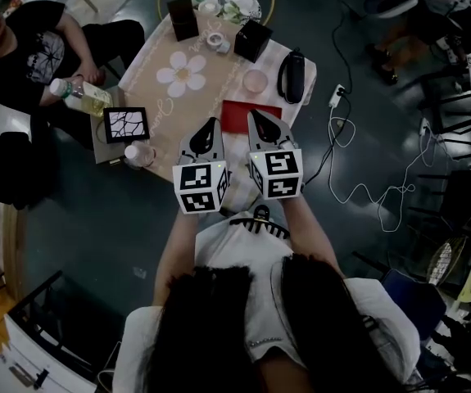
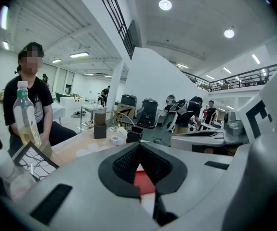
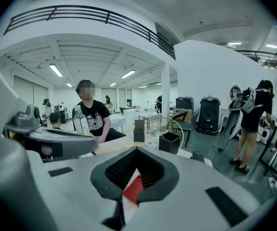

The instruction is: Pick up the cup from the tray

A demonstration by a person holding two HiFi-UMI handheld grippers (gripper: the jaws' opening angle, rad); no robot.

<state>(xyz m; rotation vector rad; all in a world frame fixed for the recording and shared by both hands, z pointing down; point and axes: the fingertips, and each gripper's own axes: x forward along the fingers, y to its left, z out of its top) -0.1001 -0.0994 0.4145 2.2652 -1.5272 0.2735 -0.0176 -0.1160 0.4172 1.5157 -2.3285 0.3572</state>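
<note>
A round wire-rimmed tray [image 1: 270, 2] stands at the far end of the table and holds small cups [image 1: 209, 6] and other pieces. It also shows as a wire basket [image 2: 112, 120] in the left gripper view and behind a black box in the right gripper view, tray [image 3: 163, 123]. My left gripper [image 1: 211, 124] and right gripper [image 1: 254, 115] hover side by side over the table's near end, well short of the tray. Both are shut, tips touching, with nothing between them: left gripper [image 2: 138, 146], right gripper [image 3: 137, 150]. A red card [image 1: 239, 117] lies just beyond them.
Two black boxes [image 1: 182, 16] [image 1: 252, 39] flank a small white cup [image 1: 216, 42] in front of the tray. A pink dish [image 1: 255, 80] and a black case [image 1: 292, 74] sit at right. A seated person [image 1: 30, 56] holds a bottle [image 1: 83, 97] at left, next to a framed card [image 1: 126, 124]. Cables [image 1: 358, 188] lie on the floor.
</note>
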